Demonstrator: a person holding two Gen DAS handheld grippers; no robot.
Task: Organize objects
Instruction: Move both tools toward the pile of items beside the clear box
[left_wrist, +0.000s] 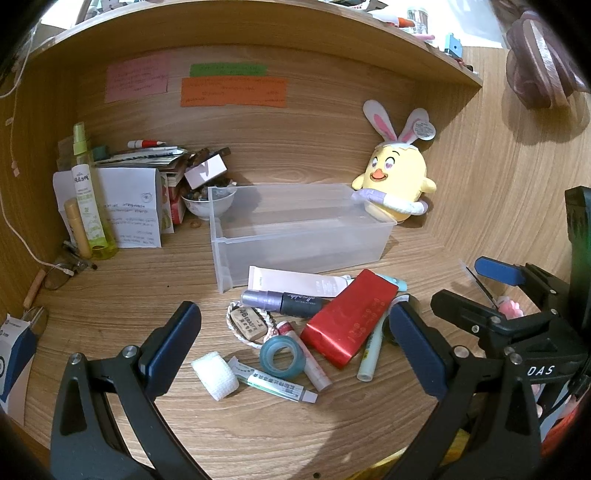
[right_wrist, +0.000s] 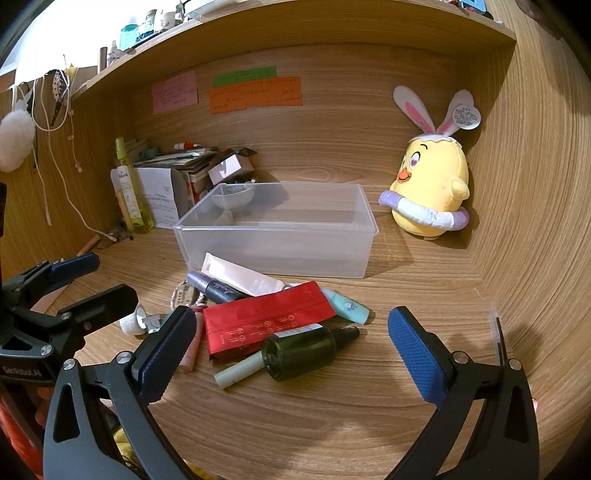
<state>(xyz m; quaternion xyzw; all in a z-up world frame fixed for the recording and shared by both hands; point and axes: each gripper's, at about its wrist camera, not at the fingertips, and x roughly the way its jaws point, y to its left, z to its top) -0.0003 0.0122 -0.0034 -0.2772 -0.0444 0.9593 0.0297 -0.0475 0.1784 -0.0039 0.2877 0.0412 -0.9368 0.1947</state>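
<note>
A clear plastic bin (left_wrist: 295, 236) (right_wrist: 277, 236) stands empty on the wooden desk. In front of it lies a pile: a red pouch (left_wrist: 347, 317) (right_wrist: 266, 317), a pink tube (left_wrist: 295, 286), a purple-black tube (left_wrist: 284, 301), a tape roll (left_wrist: 282, 356), a white gauze roll (left_wrist: 216, 374), an ointment tube (left_wrist: 273, 380), an eraser on a braided cord (left_wrist: 251, 325), a pale green pen (left_wrist: 371, 350) and a dark green bottle (right_wrist: 306, 350). My left gripper (left_wrist: 295, 350) is open above the pile. My right gripper (right_wrist: 291, 350) is open around the bottle's area, empty.
A yellow chick plush (left_wrist: 395, 188) (right_wrist: 432, 192) sits right of the bin. Spray bottles (left_wrist: 88, 206), papers, boxes and a bowl (left_wrist: 208, 203) crowd the back left. Sticky notes (left_wrist: 232, 92) hang on the back wall. Glasses (left_wrist: 62, 273) lie at left.
</note>
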